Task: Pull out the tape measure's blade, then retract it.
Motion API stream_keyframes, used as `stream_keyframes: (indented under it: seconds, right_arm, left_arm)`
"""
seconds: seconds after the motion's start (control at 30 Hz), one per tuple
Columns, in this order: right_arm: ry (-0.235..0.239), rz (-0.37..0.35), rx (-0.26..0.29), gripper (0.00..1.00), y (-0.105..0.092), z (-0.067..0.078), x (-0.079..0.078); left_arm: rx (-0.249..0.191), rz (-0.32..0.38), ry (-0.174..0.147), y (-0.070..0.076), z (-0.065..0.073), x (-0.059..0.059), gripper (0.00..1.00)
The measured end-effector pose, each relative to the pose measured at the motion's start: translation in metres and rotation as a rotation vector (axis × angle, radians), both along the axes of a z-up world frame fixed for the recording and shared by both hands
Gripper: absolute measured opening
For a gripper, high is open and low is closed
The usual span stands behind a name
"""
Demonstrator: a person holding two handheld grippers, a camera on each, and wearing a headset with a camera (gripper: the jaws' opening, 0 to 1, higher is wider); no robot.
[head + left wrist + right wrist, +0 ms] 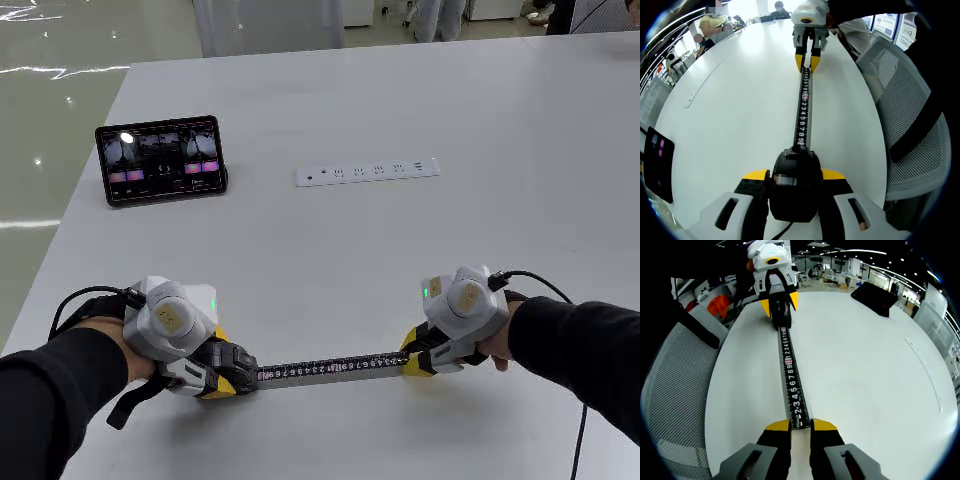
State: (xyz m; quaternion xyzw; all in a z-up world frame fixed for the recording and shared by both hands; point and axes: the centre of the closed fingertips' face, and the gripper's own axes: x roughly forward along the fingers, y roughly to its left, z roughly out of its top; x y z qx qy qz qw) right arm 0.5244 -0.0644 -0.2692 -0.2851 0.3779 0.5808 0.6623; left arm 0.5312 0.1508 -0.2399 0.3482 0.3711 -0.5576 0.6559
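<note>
Low in frame on the white bench (pixel 300 250), the case (pixel 795 187) is clamped in the left tool (pixel 224 372) and the blade (pixel 330 368) is pinched by the right tool (pixel 415 354), so it is held taut.

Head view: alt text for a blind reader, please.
The left gripper holds a black tape measure case, the right gripper pinches its black numbered blade, drawn out between them on a white table; a dark tablet stands beyond.
</note>
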Motion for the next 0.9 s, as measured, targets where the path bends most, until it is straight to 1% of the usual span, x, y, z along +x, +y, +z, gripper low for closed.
stream_keyframes:
  seconds: [0.9]
  right_arm:
    - [0.006, -0.017, -0.009, 0.1, -0.018, 0.002, 0.002]
  left_arm:
    - [0.0, 0.003, -0.003, -0.001, -0.001, 0.002, 0.33]
